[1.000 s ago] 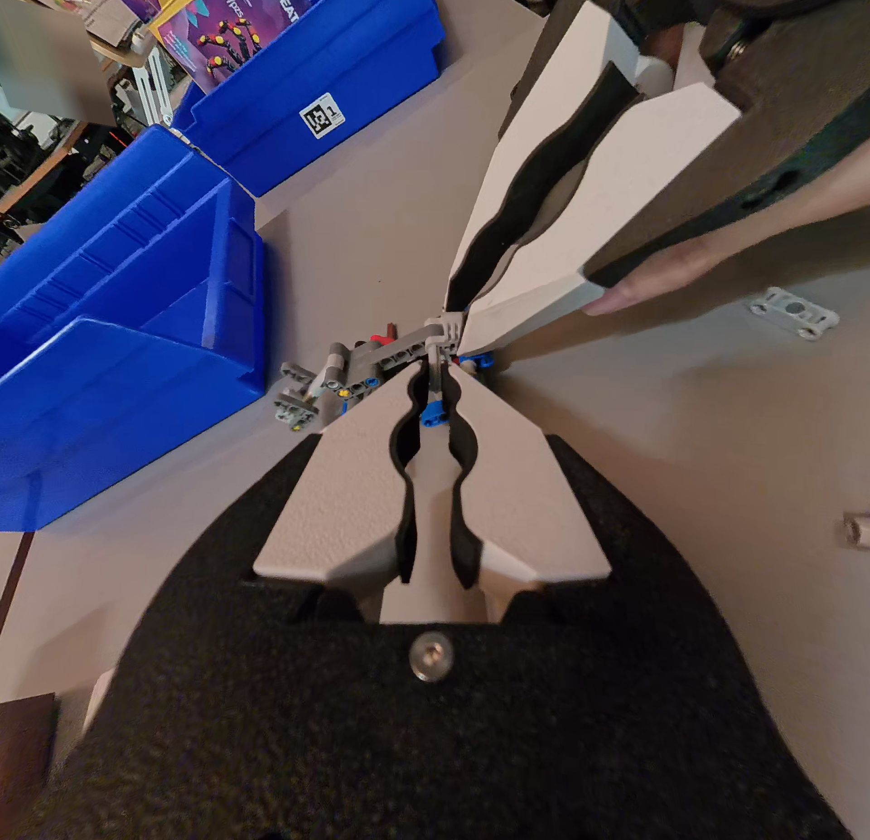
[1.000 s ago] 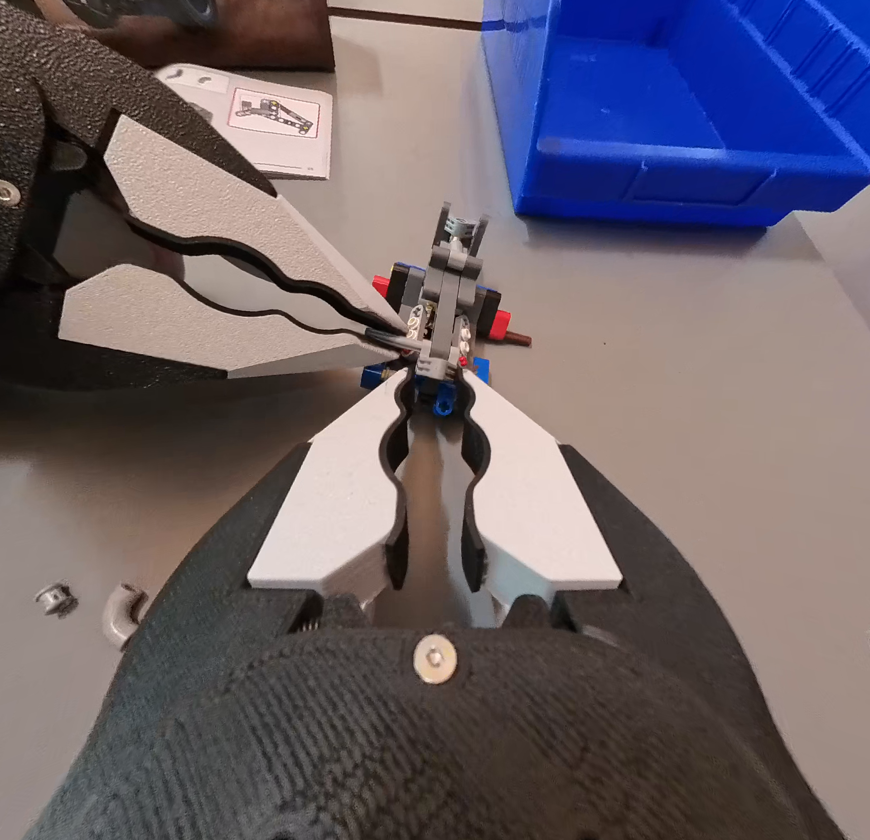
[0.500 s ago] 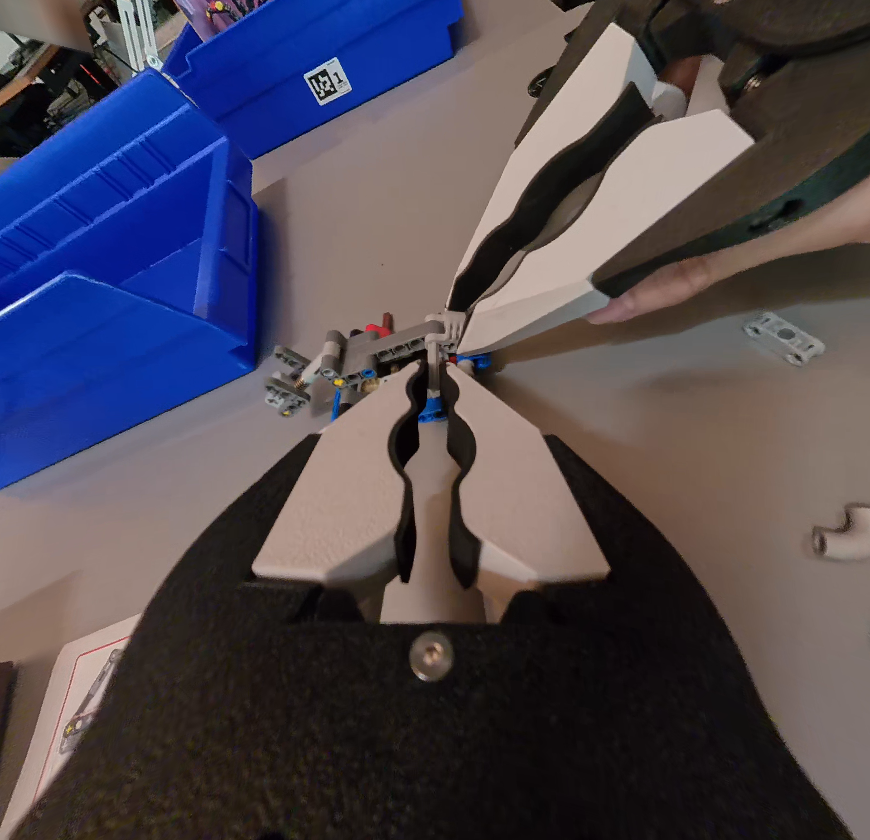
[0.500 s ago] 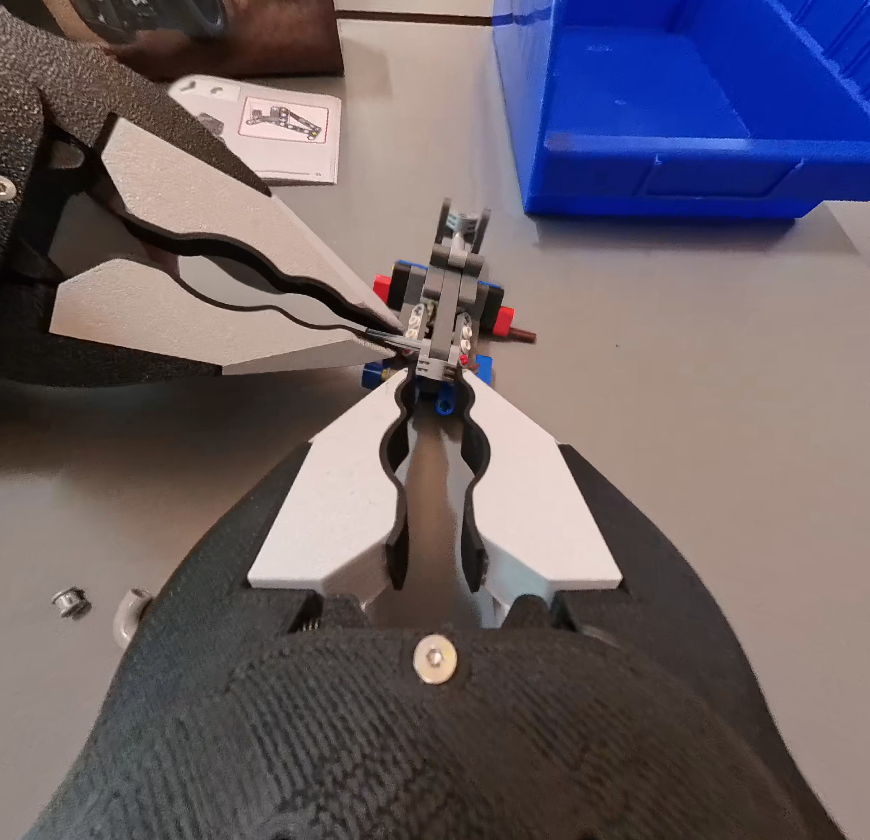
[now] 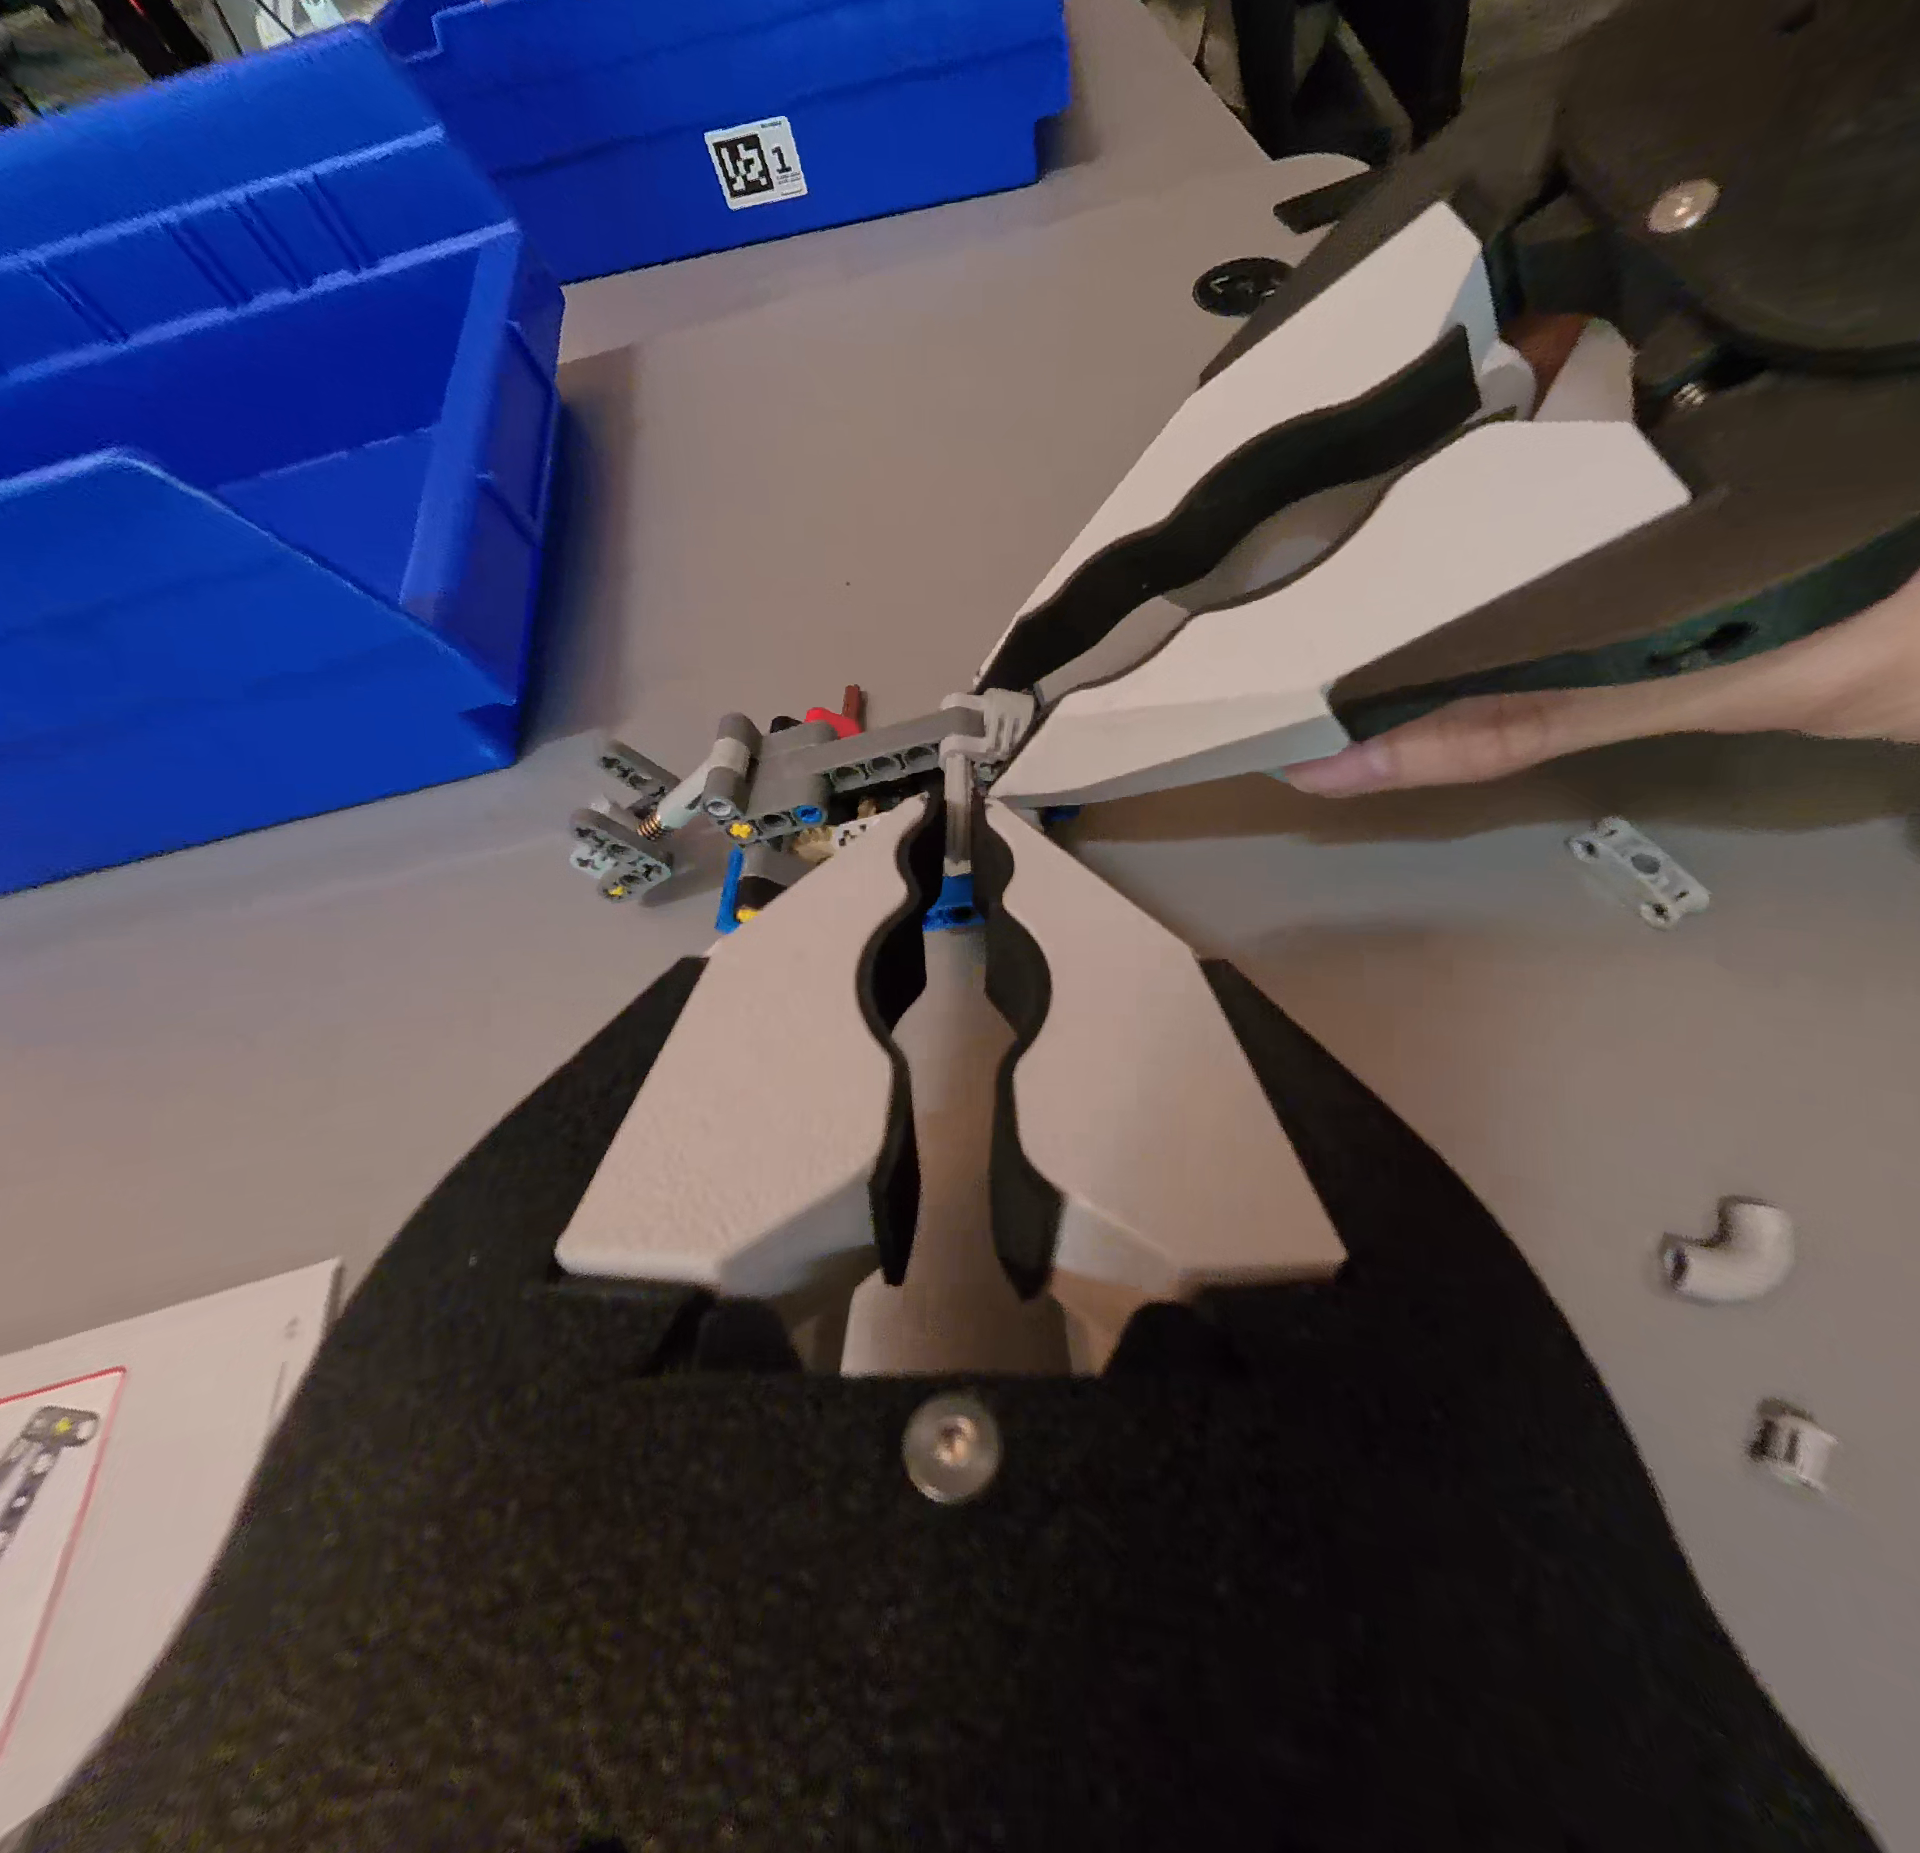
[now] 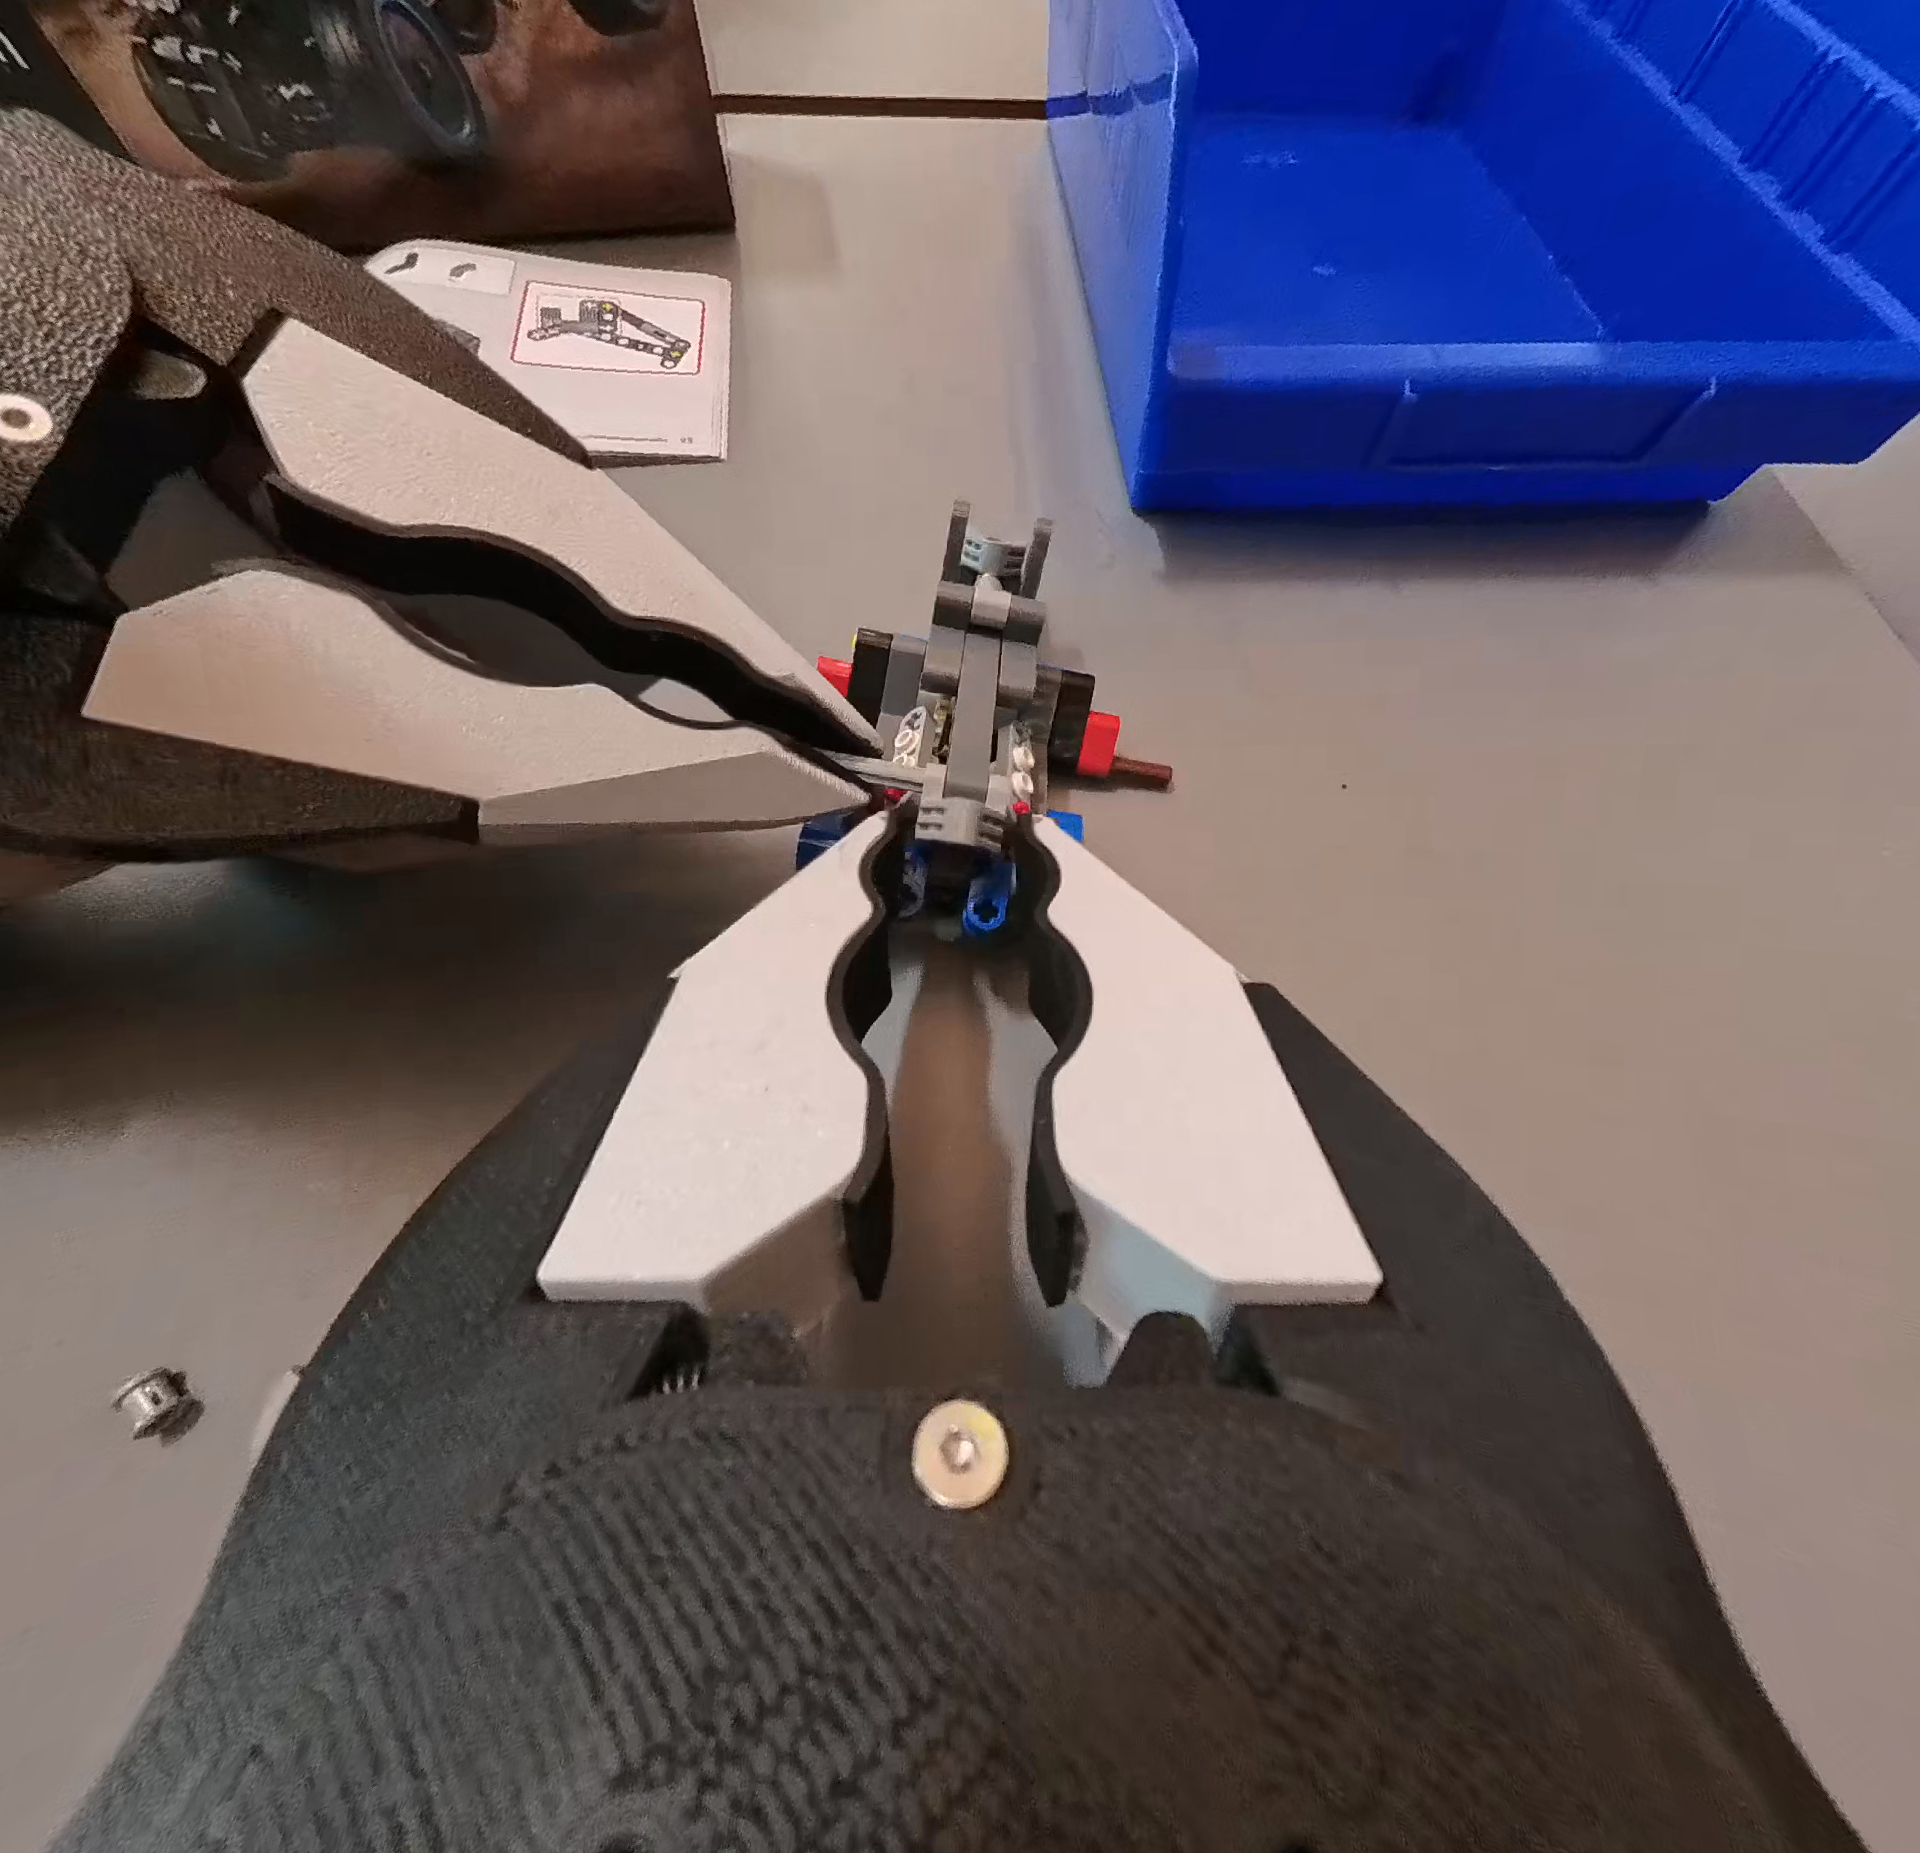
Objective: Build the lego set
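I keep left gripper (image 5: 954, 827) clamped on the thin grey piece (image 5: 958, 806) and right gripper (image 6: 951, 835) straddling the model (image 6: 971, 702) end, both level.

Surface: grey table (image 6: 1455, 868), matte.
Bins: 2 blue bins (image 5: 260, 432), (image 5: 748, 68), far side.
Middle: small brick model (image 6: 977, 702), grey/blue/red.
Paper: instr. booklet (image 6: 623, 349), beside a printed box (image 6: 416, 68).
Loose bits: grey connector (image 5: 1636, 868), elbow pc (image 5: 1725, 1258), small bushing (image 6: 156, 1398).
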{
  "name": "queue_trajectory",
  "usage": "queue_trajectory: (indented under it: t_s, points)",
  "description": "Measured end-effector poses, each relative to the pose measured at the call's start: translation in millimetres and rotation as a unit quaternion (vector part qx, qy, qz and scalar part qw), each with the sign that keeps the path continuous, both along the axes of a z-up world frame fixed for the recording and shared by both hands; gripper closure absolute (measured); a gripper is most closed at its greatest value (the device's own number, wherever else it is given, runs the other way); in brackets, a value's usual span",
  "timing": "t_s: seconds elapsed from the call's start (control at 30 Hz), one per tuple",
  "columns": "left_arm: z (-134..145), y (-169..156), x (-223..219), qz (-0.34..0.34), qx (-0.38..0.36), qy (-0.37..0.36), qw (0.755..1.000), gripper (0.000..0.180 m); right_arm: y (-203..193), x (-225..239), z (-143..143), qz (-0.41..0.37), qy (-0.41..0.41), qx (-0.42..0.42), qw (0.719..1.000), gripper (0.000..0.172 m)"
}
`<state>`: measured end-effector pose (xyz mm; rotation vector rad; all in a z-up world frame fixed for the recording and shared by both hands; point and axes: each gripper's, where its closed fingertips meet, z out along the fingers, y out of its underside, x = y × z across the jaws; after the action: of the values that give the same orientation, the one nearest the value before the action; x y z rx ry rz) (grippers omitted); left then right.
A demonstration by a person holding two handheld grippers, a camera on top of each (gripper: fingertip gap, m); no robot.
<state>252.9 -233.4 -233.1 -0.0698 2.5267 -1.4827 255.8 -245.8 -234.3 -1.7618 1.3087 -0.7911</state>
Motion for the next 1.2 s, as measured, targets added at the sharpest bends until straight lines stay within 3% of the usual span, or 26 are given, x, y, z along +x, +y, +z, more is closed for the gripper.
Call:
queue_trajectory:
  t_s: [0.27,0.43,0.67,1.2]
  points:
    - [-2.5,-0.4,-2.7,0.002,-0.004,0.075,0.997,0.180,0.9,0.3,-1.6,0.005,0.009,0.012,1.000,0.158]
    - [-7.2,2.6,-0.7,-0.013,0.028,-0.021,0.999,0.179,2.9,0.9,-4.0,0.015,0.014,0.004,1.000,0.158]
    - [-7.7,0.5,-0.3,-0.007,0.035,-0.066,0.997,0.180,1.9,-2.1,-6.6,0.030,0.021,-0.005,0.999,0.158]
    - [-9.8,-4.4,5.9,0.007,0.040,-0.056,0.998,0.180,4.8,1.0,-11.8,0.034,0.023,-0.053,0.998,0.158]
